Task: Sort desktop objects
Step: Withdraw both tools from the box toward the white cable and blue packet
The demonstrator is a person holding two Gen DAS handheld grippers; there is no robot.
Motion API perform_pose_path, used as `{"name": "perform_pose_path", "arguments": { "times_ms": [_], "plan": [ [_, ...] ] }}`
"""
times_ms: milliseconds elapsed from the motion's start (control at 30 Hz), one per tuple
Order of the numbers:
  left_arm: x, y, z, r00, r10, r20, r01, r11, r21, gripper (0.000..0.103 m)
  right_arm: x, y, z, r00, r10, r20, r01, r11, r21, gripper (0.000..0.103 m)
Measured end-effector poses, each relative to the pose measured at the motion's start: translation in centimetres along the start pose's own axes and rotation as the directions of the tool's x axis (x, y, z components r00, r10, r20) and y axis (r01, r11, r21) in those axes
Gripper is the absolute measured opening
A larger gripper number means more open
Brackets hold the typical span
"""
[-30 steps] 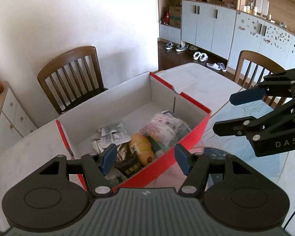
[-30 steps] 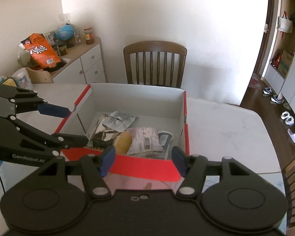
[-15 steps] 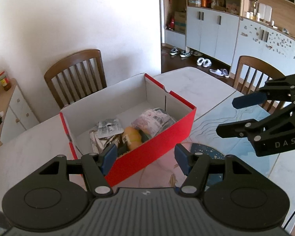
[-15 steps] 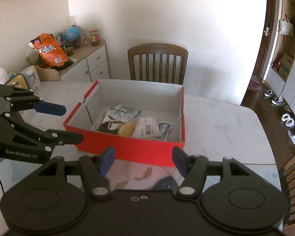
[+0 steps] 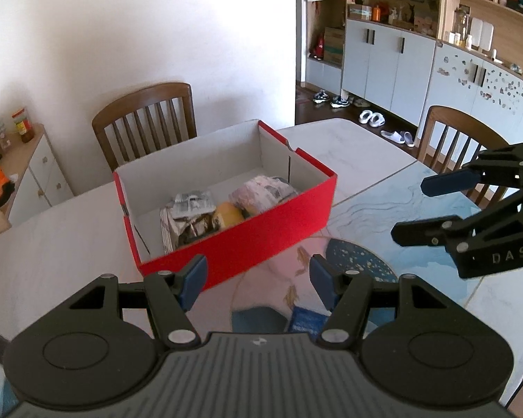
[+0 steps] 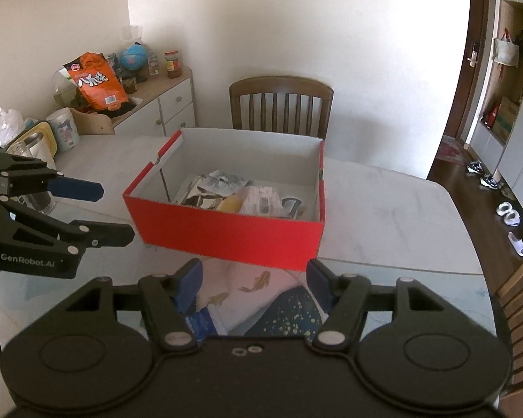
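Left gripper [image 5: 258, 278] hung over the near table edge, jaws moderately apart, nothing between them. Ahead of it the red box [image 5: 247, 240] sat on the white table [image 5: 52, 244], open-topped, well apart from both grippers. Contents, left to right in the left wrist view: crumpled printed foil packets [image 5: 191, 205] (light, soft, slippery, likely to crush rather than resist), a yellow rounded item [image 5: 228, 213] half buried, type unclear, then a pale plastic-wrapped pack [image 5: 261, 191] with a barcode label, also soft and light by the look of it. Best hold on the packets was probably a pinch on a raised crimped edge, not the flat face; the yellow item looked firmer and would want a grip across its middle. The box itself was stiff cardboard, thin walls, probably light enough to slide if nudged, so a rim pinch on the near wall would shift it. Right gripper [image 6: 252, 280] sat over the patterned mat [image 6: 289, 317], jaws opening, nothing between them, pads clear of everything. Both grippers pointed down toward the box from the near side.
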State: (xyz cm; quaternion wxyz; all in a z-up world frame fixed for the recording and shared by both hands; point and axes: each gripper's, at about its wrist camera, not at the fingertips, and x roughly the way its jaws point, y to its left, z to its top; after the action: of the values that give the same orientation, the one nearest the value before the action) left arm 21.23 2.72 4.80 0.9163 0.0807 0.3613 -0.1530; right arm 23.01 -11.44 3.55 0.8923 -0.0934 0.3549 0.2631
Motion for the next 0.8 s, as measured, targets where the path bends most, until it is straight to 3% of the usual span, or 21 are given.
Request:
{"name": "perform_pose_path", "arguments": {
  "times_ms": [167,400,533,800],
  "plan": [
    [-1.0,-1.0,-1.2,1.000,-0.001,0.002,0.001,1.000,-0.015,0.071,-0.7,0.7,-1.2,1.000,0.024,0.008,-0.024,0.999,-0.031,0.073],
    [-2.0,-2.1,-2.9,1.000,0.007,-0.003,-0.007,0.999,-0.035,0.071,-1.5,0.7,-2.6,0.999,0.047,0.008,-0.047,0.999,-0.026,0.078],
    [-2.3,-2.6,-4.1,1.000,0.011,-0.010,-0.012,0.998,-0.058,0.076,-2.1,0.6,-3.5,0.998,0.058,0.008,-0.058,0.998,-0.032,0.089],
    [-2.6,-2.9,-7.1,1.000,0.000,-0.011,-0.001,0.997,-0.084,0.087,-2.3,0.9,-4.8,0.998,0.065,-0.007,-0.065,0.997,-0.041,0.095]
  ]
}}
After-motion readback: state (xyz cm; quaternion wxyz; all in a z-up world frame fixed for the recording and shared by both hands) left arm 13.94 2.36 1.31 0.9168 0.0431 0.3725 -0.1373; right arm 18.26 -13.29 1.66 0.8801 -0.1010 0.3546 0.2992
